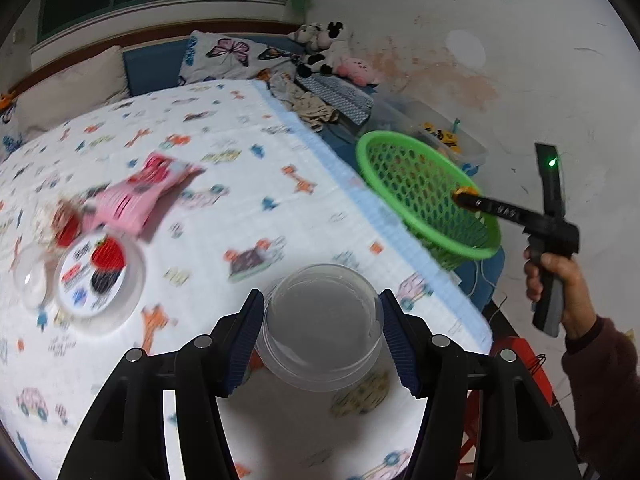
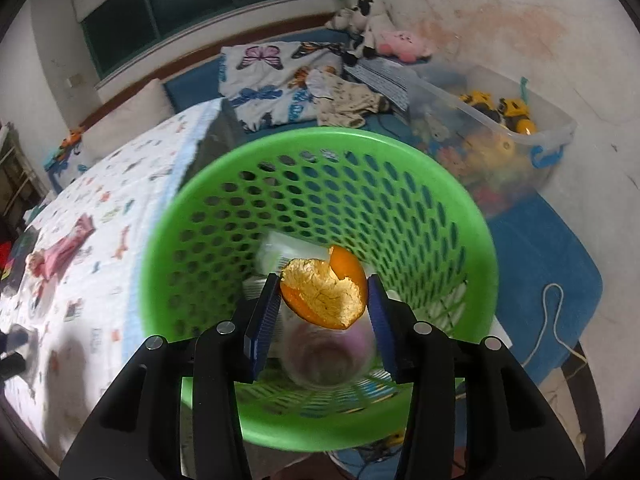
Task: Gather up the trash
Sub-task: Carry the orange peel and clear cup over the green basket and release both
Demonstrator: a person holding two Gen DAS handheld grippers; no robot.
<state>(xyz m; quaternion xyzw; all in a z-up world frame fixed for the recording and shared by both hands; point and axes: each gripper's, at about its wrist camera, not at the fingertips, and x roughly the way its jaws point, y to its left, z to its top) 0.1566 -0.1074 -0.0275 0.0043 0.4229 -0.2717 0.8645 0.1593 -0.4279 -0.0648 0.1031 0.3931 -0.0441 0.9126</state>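
The green basket (image 2: 320, 208) is glossy perforated plastic. The cup (image 1: 322, 328) looks like clear, smooth plastic. The orange peel (image 2: 326, 294) shows rough, matt pith; the bedsheet (image 1: 248, 152) is soft printed cloth.

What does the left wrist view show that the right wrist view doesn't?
Left only: a clear plastic cup held between the left gripper's jaws, and a strawberry-print lid on the bed.

Right only: an orange peel between the right gripper's jaws, and trash in the basket bottom.

Both: the green basket, patterned bedsheet and pink wrapper.
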